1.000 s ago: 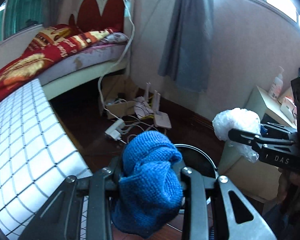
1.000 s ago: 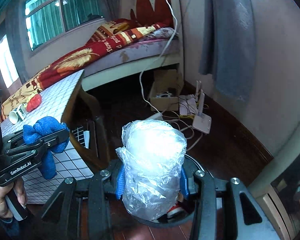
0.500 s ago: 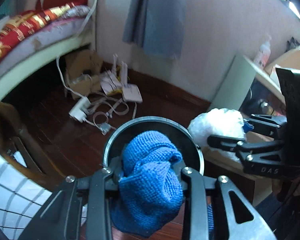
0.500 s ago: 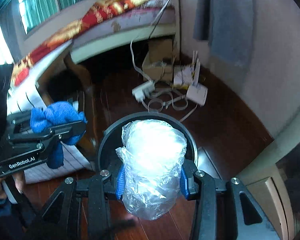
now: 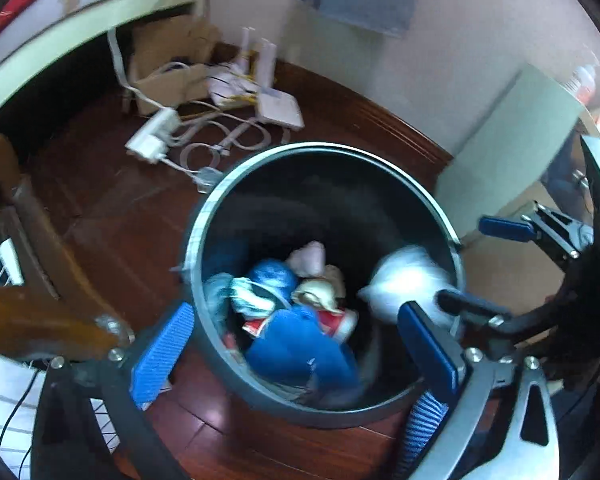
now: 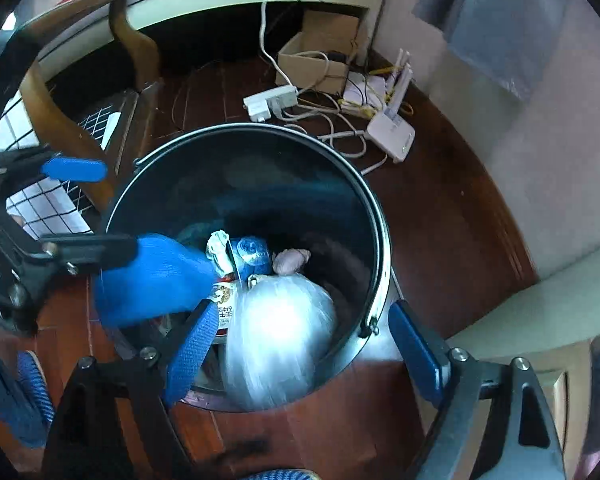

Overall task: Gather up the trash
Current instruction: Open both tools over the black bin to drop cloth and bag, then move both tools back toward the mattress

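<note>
Dark reddish wooden floor (image 5: pixel 112 216) fills the left wrist view, with a white power strip (image 5: pixel 153 141), looped cables and a cardboard box (image 5: pixel 168 68) lying against the wall beyond a round dark trash bin (image 5: pixel 196 240) with a pale metal rim. Above the bin's mouth the left gripper (image 5: pixel 296 340) has its jaws opening, blue ribbed pads spread wide to either side, nothing pressed between them. Below, a blue knitted cloth (image 5: pixel 296 352), blurred and crumpled, sits inside the bin over a heap of rubbish: a blue ball-like lump, pinkish scraps, a red and white packet. At the bin's right side a white crinkled plastic bag (image 5: pixel 404 280) is smeared by motion, just off the finger of the right gripper (image 5: pixel 476 268), which reaches in from the right. From the right wrist view, the same floor, power strip (image 6: pixel 271 102) and a white router (image 6: pixel 390 132) lie beyond the bin (image 6: pixel 380 216). The right gripper (image 6: pixel 300 356) is opening too, its pads apart, and the plastic bag (image 6: pixel 276 332), translucent, glossy and bulging, lies between them without being pinched, inside the bin's near edge. The blue cloth (image 6: pixel 152 280) shows blurred at the bin's left edge, right beside the left gripper's (image 6: pixel 84 208) dark finger.
</note>
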### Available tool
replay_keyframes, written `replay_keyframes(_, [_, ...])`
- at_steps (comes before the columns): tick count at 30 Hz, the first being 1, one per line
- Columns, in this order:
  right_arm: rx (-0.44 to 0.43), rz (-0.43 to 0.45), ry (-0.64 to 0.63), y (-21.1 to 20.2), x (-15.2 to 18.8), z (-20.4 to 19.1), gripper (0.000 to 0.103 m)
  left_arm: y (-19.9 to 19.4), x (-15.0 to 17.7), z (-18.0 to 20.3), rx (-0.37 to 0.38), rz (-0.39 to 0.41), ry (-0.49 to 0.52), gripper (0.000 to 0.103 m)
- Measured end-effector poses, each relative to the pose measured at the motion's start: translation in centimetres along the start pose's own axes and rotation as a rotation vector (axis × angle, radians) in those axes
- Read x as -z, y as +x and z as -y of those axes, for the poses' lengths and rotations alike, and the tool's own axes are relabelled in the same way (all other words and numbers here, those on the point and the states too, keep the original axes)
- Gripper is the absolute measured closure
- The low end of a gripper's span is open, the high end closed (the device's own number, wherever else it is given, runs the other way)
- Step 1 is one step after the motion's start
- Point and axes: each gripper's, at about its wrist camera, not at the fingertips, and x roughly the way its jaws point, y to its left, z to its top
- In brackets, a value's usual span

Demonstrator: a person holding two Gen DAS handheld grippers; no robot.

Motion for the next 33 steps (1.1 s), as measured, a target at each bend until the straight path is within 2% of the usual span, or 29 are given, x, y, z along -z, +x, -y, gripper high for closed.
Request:
replay_keyframes(1, [0.006,0.005,0.005,0.0,-0.1,0.3,0.014,-0.2,0.3,-0.3,-0.018,0.009,-0.001,0.001])
replay_keyframes(4, [0.041,0.017,0.020,0.1,-0.3,0.7,0.000,-0.4,0.8,-1.0,-0.089,0.029,-0.001,0.000])
replay_keyframes(10, [0.101,0.007,0.063,0.1,-0.7,0.7,0.000,-1.5,0.7,-1.6,-0.114,0.044,-0.011,0.000])
replay_keyframes(17, [0.090,0.043,0.151,-2.5,-0.7,1.0,0.000,-4.8,0.5,-1.0,-0.138,0.106,0.003,0.000])
replay_keyframes(27, [0.074,0.177,0.188,-9.3,-1.7,-0.6,0.000,-11.1,0.9,-0.2,-0.196,0.206,-0.015,0.000])
replay_keyframes(33, [0.041,0.261,0.217,-12.8,-3.2,-1.8,0.000,-15.7,1.7,-1.7,-0.253,0.287,-0.061,0.000])
